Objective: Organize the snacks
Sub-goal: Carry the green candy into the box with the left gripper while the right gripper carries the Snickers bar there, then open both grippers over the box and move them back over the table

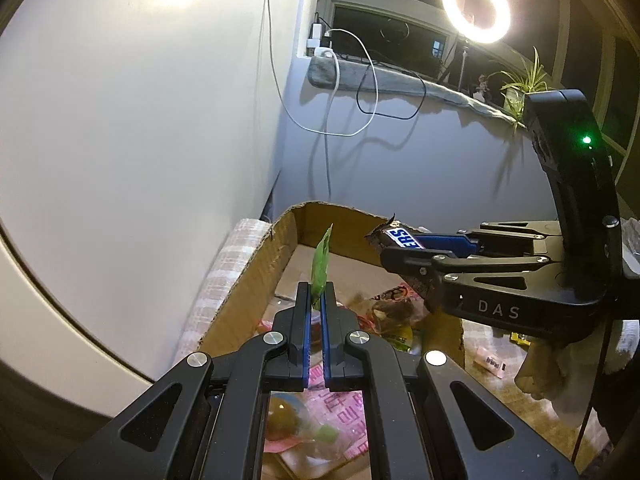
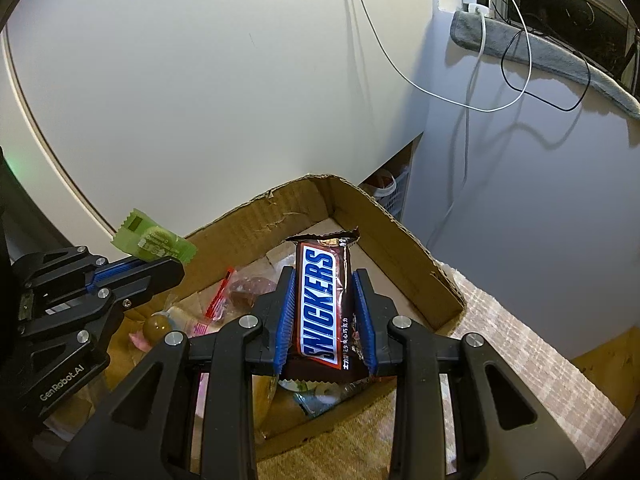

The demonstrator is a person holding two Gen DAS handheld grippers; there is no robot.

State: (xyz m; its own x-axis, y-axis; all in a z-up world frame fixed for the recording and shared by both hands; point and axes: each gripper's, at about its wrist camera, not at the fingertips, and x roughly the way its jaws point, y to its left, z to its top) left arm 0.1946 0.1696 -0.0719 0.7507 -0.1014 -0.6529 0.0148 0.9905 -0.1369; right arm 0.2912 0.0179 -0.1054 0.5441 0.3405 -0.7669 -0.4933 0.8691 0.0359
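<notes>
A shallow cardboard box (image 1: pixel 256 268) (image 2: pixel 404 240) lies below both grippers, with several wrapped snacks (image 1: pixel 394 314) (image 2: pixel 224 300) in it. My left gripper (image 1: pixel 318 292) (image 2: pixel 180 262) is shut on a thin green packet (image 1: pixel 322 268) (image 2: pixel 154 240), held edge-up over the box. My right gripper (image 2: pixel 325 276) (image 1: pixel 380 250) is shut on a brown Snickers bar (image 2: pixel 324 304) (image 1: pixel 404 238), its pads pressing the bar's long sides. Both hover above the box, the right one to the right of the left.
The box rests on a checked cloth (image 2: pixel 512 340) (image 1: pixel 224 272) against a pale wall. White and black cables (image 1: pixel 352 92) (image 2: pixel 500 80) hang from a sill behind. A ring light (image 1: pixel 476 8) and a plant (image 1: pixel 524 84) stand at the back right. Loose wrappers (image 1: pixel 492 362) lie outside the box.
</notes>
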